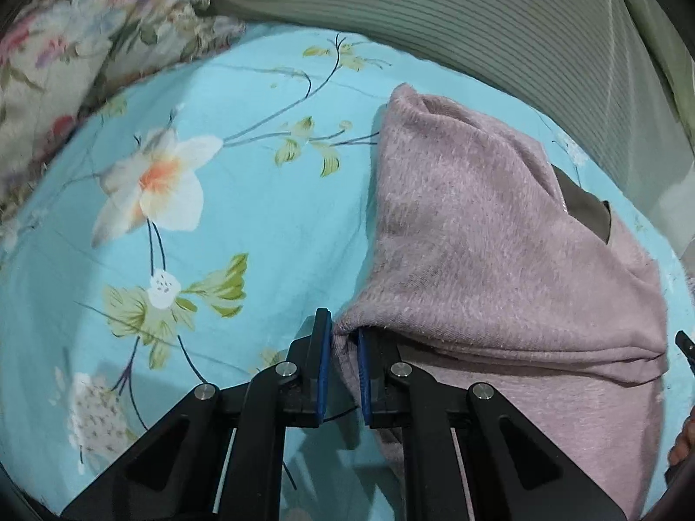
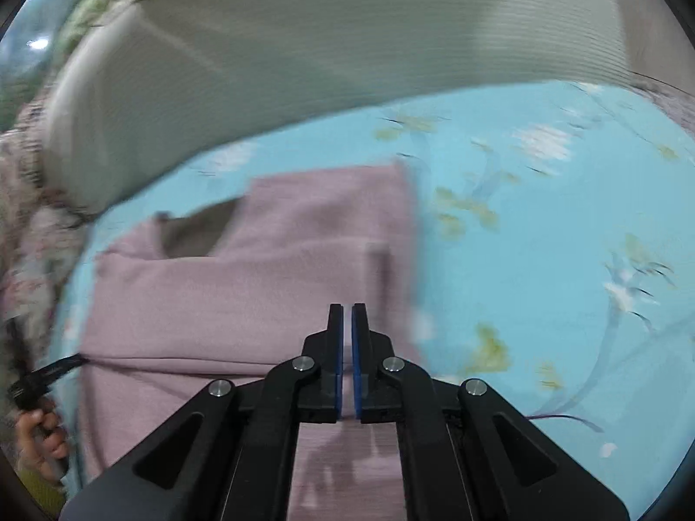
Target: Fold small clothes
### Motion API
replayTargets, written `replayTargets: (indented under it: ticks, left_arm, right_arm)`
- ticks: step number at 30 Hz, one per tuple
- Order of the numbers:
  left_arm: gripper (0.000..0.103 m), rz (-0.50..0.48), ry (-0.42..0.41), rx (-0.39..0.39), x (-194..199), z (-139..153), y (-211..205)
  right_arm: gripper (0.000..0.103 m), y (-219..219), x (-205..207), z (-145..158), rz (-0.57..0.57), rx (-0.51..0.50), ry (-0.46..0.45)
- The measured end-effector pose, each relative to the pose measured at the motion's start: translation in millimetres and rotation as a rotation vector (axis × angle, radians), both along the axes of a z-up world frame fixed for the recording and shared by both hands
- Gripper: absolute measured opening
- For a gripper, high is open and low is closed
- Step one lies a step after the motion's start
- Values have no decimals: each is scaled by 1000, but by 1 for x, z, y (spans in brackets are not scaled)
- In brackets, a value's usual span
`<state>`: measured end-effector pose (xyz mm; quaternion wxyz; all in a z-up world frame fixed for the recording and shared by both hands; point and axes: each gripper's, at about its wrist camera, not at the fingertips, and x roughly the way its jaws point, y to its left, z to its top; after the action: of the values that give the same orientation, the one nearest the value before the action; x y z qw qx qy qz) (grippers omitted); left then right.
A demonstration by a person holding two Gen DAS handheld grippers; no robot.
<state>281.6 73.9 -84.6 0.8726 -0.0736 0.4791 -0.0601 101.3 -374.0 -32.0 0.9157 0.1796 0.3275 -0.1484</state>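
A fuzzy pink garment [image 1: 486, 239] lies partly folded on a light blue floral bedsheet [image 1: 243, 199], with a dark inner patch near its neck. My left gripper [image 1: 343, 338] is shut on the garment's near left corner, a fold of pink cloth pinched between the blue pads. In the blurred right wrist view the same garment [image 2: 260, 295] lies ahead and to the left. My right gripper [image 2: 346, 317] hovers over the garment's right part with its pads almost touching and nothing between them. The left gripper's tip [image 2: 47, 373] shows at the garment's left edge.
A ribbed grey-green headboard or cushion [image 1: 478, 13] runs along the far side of the bed. A floral pillow [image 1: 69, 61] lies at the far left. Bare blue sheet [image 2: 543, 239] spreads to the right of the garment. A hand [image 2: 39, 447] shows at the lower left.
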Motion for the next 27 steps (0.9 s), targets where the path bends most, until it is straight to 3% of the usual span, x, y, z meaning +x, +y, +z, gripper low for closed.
replayTargets:
  ticks: [4, 6, 8, 11, 13, 17, 19, 20, 23, 27]
  left_arm:
    - [13, -18, 15, 6, 1, 1, -1]
    - [14, -29, 29, 8, 2, 1, 0]
    - [18, -40, 47, 7, -1, 1, 3]
    - [20, -73, 55, 12, -18, 8, 3]
    - [31, -106, 55, 2, -39, 15, 1]
    - [45, -199, 90, -66, -90, 26, -20]
    - [66, -244, 120, -82, -118, 30, -39]
    - [68, -264, 146, -98, -132, 30, -51]
    - [69, -324, 225, -116, -157, 26, -81]
    - [69, -373, 332, -47, -177, 9, -118]
  right_arm:
    - [4, 20, 21, -7, 55, -42, 32]
    - [4, 18, 36, -26, 79, -14, 130]
    - [4, 9, 41, -46, 33, 16, 220]
    - [4, 13, 17, -34, 48, 77, 132]
    - [4, 33, -2, -22, 132, 101, 69]
    - [4, 63, -35, -19, 218, 159, 33]
    - [4, 73, -52, -23, 230, 173, 44]
    - [5, 79, -57, -25, 236, 177, 50]
    - [5, 89, -84, -30, 251, 180, 69]
    - [5, 94, -104, -36, 244, 187, 70]
